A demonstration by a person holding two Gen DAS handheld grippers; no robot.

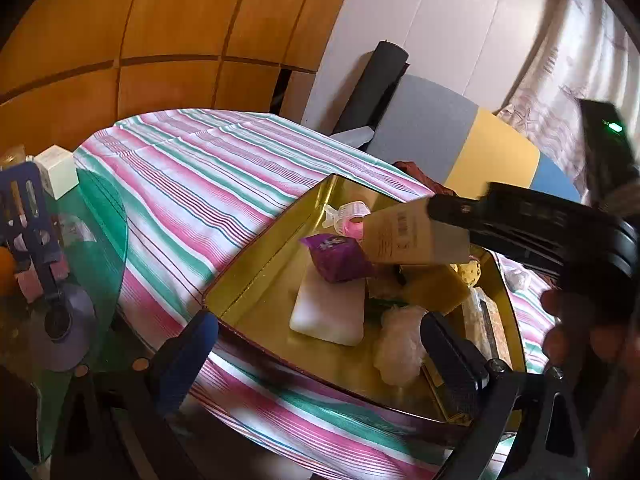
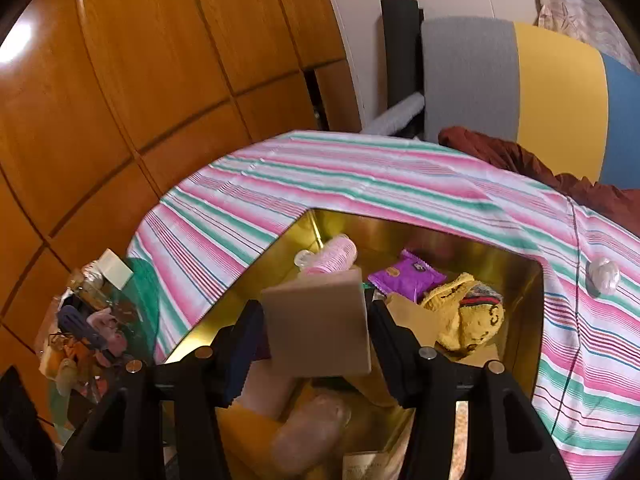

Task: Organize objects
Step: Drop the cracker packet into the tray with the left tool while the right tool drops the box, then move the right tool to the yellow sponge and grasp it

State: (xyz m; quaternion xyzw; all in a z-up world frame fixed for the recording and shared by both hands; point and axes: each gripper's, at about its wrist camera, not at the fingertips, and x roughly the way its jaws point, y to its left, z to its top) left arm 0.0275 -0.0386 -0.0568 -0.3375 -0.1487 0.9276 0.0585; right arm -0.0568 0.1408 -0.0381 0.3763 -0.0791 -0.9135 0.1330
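Over the gold tin (image 2: 520, 276) on the striped cloth (image 2: 360, 176): right gripper (image 2: 316, 320) clamped on a beige box (image 2: 320, 320); left gripper (image 1: 320, 340) apart, empty; purple packet (image 2: 404, 276), pink roller (image 2: 332, 256), yellow cloth (image 2: 460, 312) already inside; white lump (image 2: 602, 276) still outside

A flat tan box (image 2: 318, 322) hangs tilted at centre frame above the gold tin (image 2: 520, 280), which holds a purple packet (image 2: 406, 278), pink roller (image 2: 336, 258) and yellow cloth (image 2: 460, 312).
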